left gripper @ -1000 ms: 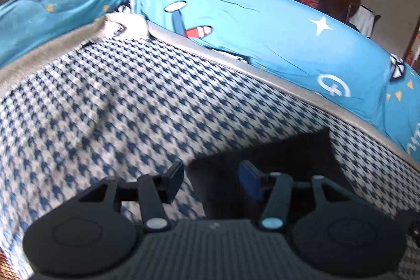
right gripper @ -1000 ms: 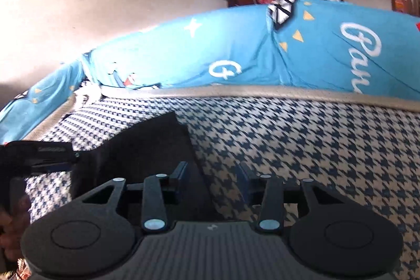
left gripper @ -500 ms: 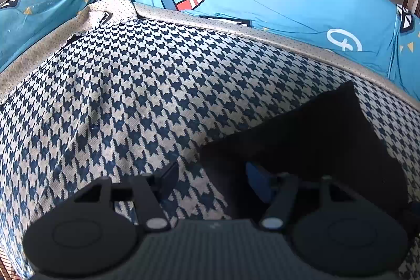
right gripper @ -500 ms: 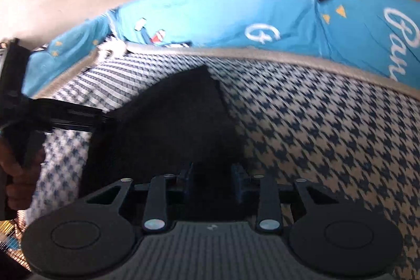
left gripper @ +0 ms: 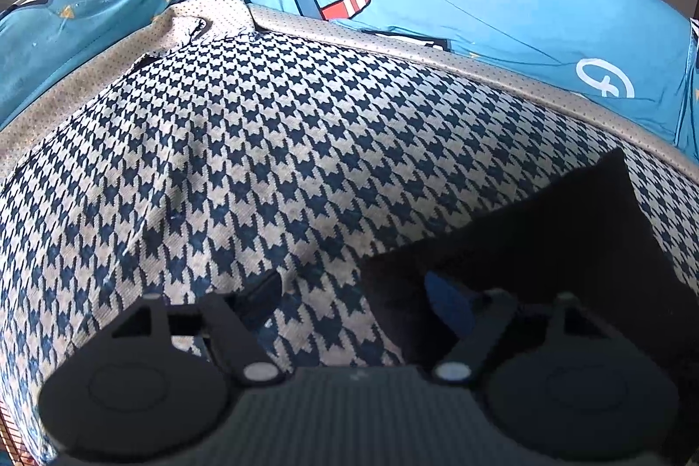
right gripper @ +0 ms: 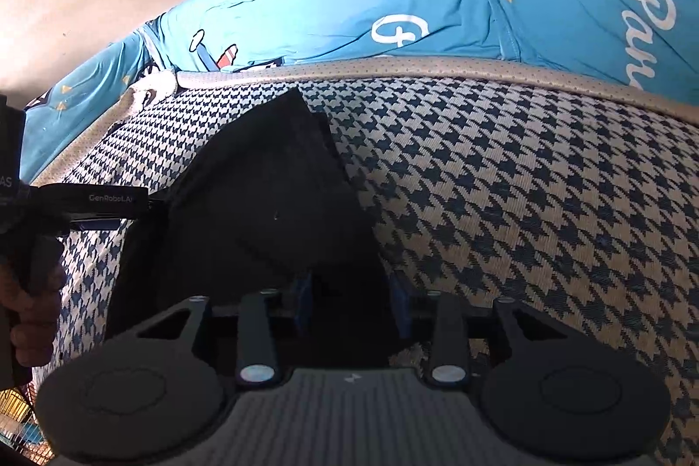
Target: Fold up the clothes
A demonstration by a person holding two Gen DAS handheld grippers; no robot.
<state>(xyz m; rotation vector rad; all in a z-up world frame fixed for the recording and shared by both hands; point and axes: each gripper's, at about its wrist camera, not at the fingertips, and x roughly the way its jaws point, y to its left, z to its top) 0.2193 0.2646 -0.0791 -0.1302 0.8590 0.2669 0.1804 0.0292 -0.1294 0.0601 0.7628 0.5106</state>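
On the bed (right gripper: 546, 204), my right gripper (right gripper: 351, 308) has closed in, jaws now straddling the black cloth (right gripper: 271, 212); left gripper (left gripper: 354, 291) spread beside it.

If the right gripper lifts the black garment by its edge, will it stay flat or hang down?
The black garment lies flat in soft folded layers, so it would probably droop. It looks thin, likely light. The right gripper straddles only its near edge, so the layers may slide apart.
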